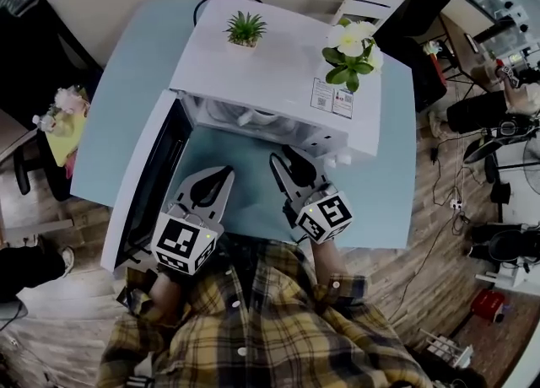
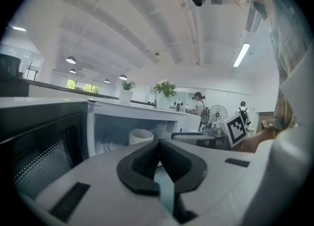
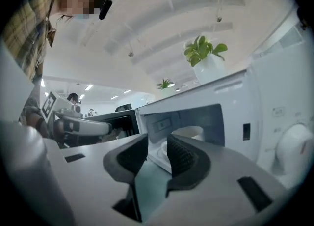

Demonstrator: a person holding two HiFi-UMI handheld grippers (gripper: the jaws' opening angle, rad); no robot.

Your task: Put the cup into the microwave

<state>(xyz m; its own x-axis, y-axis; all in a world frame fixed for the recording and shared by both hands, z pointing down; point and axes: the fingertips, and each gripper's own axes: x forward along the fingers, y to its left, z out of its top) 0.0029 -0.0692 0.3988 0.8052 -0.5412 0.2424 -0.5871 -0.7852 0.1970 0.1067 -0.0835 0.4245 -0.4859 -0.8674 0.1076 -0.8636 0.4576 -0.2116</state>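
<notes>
Inside the microwave [image 2: 122, 109], the gripper views show the cup [image 2: 141, 135] clearly; left tongs [image 2: 158, 144] closed, right tongs [image 3: 158, 144] parted.

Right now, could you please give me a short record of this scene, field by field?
cup: white, upright, inside the microwave
microwave: white, on the blue table
door: swung open
on top: small green plant, white-flowered plant
left gripper: jaws together, empty, facing the opening
right gripper: jaws apart, empty, facing the opening
task state: cup looks placed; door not shut
</notes>
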